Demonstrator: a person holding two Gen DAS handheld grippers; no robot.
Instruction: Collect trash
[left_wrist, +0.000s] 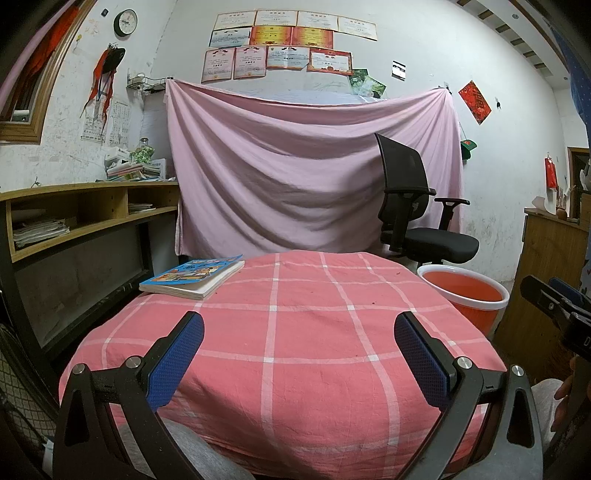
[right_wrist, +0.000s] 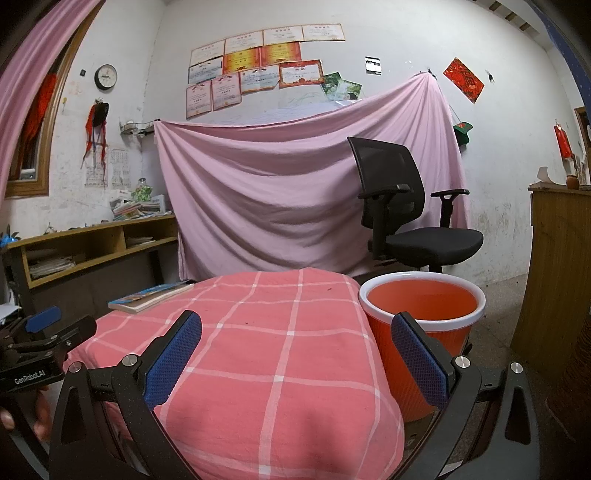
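A table under a pink checked cloth (left_wrist: 295, 332) (right_wrist: 258, 350) fills the lower part of both views. An orange bin with a white rim (left_wrist: 465, 295) (right_wrist: 421, 306) stands on the floor at the table's right side; its inside looks empty. My left gripper (left_wrist: 299, 339) hovers open over the near middle of the cloth, nothing between its blue pads. My right gripper (right_wrist: 295, 339) is open too, above the table's right edge, its right finger in front of the bin. Only tiny dark specks show on the cloth; I see no distinct piece of trash.
A colourful book (left_wrist: 194, 275) (right_wrist: 147, 297) lies at the table's far left corner. A black office chair (left_wrist: 417, 221) (right_wrist: 410, 221) stands behind the bin before a hanging pink sheet (left_wrist: 295, 177). Wooden shelves (left_wrist: 74, 218) line the left, a wooden cabinet (right_wrist: 554, 266) the right.
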